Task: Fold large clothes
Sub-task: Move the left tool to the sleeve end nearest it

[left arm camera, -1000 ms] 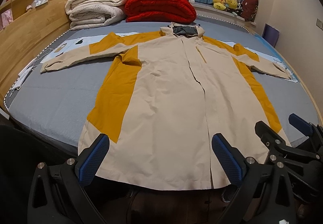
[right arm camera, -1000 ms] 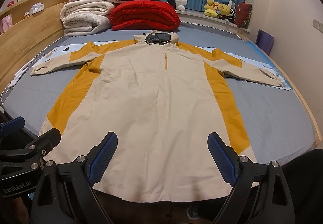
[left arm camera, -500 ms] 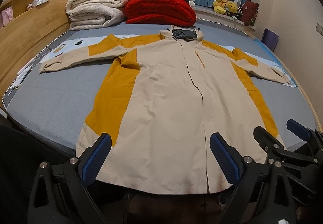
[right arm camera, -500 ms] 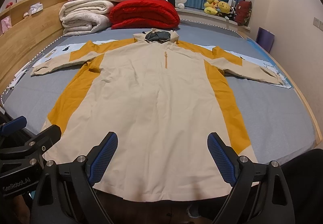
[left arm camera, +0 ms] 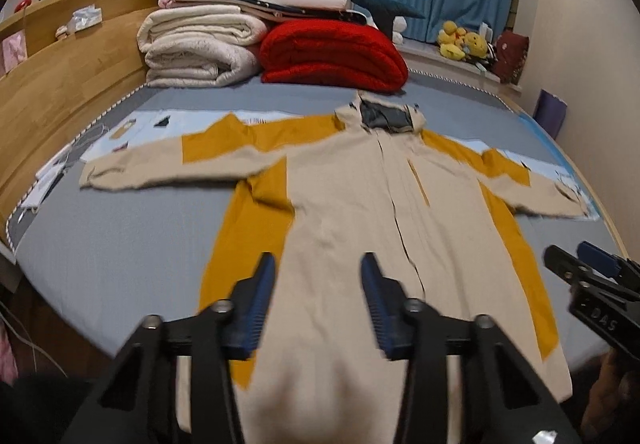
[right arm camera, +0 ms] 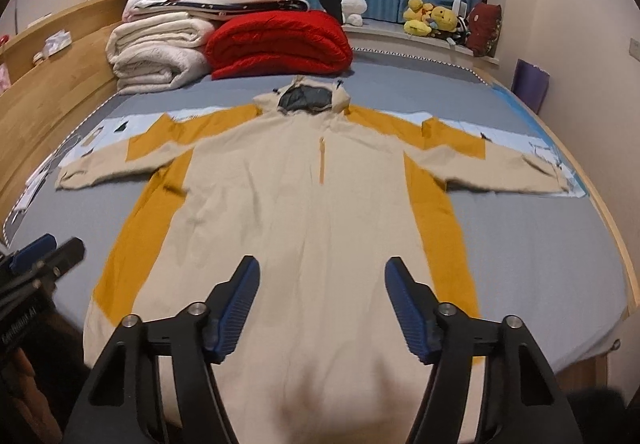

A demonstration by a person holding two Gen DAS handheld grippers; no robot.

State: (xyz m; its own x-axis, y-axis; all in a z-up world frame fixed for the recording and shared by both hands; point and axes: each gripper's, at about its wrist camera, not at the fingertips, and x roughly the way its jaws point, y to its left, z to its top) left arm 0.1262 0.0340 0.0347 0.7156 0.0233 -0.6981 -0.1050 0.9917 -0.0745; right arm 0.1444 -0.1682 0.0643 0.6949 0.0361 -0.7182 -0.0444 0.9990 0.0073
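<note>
White lettering on the black body of the left gripper [right arm camera: 28, 320], left of the right gripper's blue-padded fingers [right arm camera: 236, 308], reads roughly "GenRobot.AI", blurred; the black right gripper [left arm camera: 600, 300], right of the left fingers [left arm camera: 256, 304], shows "DAS"

Both grippers have been narrowed, the left gripper [left arm camera: 318, 276] more than the right gripper [right arm camera: 322, 280], and advanced over the coat [right arm camera: 304, 212].
</note>
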